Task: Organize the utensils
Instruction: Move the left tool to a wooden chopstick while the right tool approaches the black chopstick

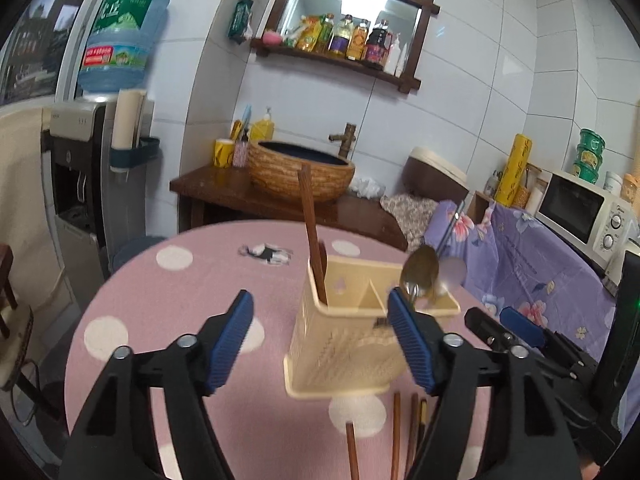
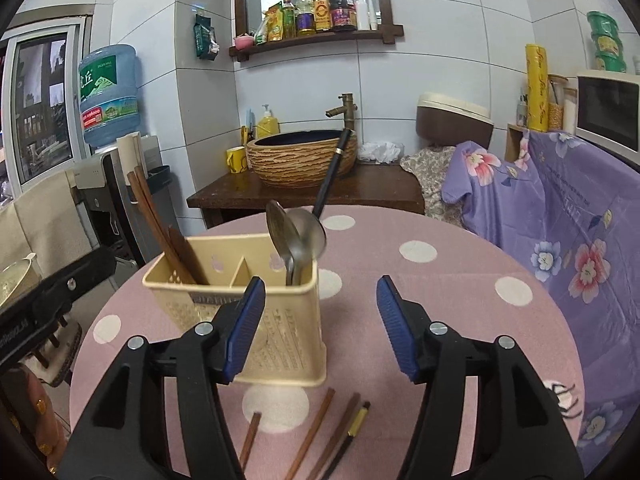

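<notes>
A: Left wrist view? 
B: The left gripper [image 1: 320, 340] is gaping wide, empty; the caddy [image 1: 344, 344] is sitting mid-frame between its fingers, untouched.

A: Right wrist view? 
B: The right gripper [image 2: 320, 328] is standing wide, empty; the caddy [image 2: 240, 300] is sitting centre-left behind its left finger [image 2: 245, 326], chopsticks [image 2: 312, 432] lying at bottom centre.

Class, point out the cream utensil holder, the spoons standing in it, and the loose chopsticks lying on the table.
utensil holder [image 2: 280, 332], right wrist view, front wall.
spoons [image 2: 298, 236], right wrist view, bowl of the front spoon.
loose chopsticks [image 2: 316, 428], right wrist view, mid-shaft of one stick.
</notes>
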Available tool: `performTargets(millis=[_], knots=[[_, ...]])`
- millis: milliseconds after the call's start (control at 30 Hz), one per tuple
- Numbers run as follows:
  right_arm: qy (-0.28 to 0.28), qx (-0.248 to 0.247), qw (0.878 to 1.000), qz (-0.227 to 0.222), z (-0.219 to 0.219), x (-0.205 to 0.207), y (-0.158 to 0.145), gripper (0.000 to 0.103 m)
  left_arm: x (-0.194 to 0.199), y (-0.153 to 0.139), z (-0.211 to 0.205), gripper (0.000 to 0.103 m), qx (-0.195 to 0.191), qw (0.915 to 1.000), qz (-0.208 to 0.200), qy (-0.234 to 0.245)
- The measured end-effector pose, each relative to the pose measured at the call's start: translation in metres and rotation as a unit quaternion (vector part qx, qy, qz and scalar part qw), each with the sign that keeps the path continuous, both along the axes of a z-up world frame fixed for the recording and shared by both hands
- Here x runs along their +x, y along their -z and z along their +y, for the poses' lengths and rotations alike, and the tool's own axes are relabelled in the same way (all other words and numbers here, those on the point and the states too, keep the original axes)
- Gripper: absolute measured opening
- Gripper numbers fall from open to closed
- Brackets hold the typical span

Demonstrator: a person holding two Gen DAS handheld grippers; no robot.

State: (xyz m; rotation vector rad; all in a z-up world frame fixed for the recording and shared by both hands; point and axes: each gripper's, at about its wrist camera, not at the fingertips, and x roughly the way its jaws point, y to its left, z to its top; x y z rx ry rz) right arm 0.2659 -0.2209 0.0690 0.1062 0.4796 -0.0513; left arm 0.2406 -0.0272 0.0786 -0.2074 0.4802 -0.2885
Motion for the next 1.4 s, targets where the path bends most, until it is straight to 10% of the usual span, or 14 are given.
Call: performTargets(millis=[867, 1400], knots=[[0.018, -0.006, 0.992, 0.125, -0.014, -0.09, 0.094, 0.064, -0.054, 0.108, -0.004, 0.082, 0.067, 0.9839, 0.158, 0.05], [0.03, 0.01, 0.99, 0.137, -0.024, -0.098, 0.102, 0.064, -0.029, 0.124, -0.07, 0.031, 0.124, 0.9673, 0.19, 0.114]])
